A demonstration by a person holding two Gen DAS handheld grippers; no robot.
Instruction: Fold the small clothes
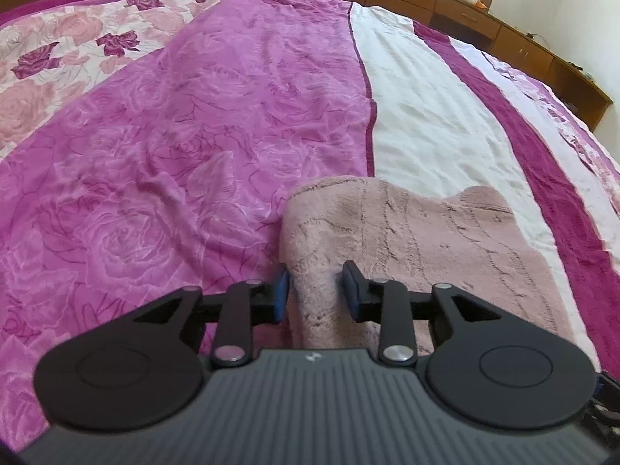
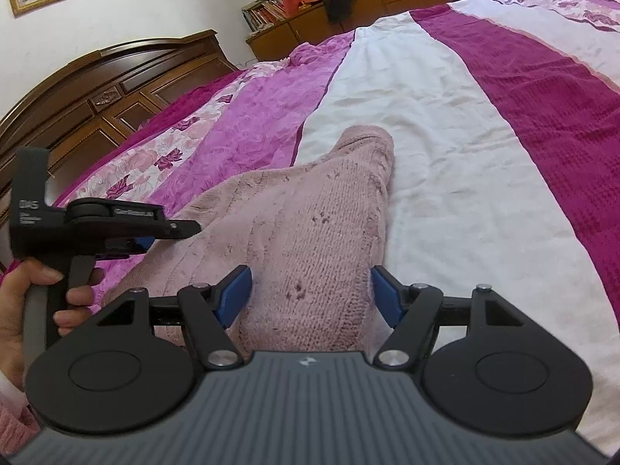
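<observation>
Straddling pink sweater, fingers apart

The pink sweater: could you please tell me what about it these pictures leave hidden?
- Sweater near edge: left wrist view, hidden behind the left gripper.
- Its near hem: right wrist view, hidden behind the right gripper.
- Its left side: right wrist view, partly covered by the left gripper.
</observation>
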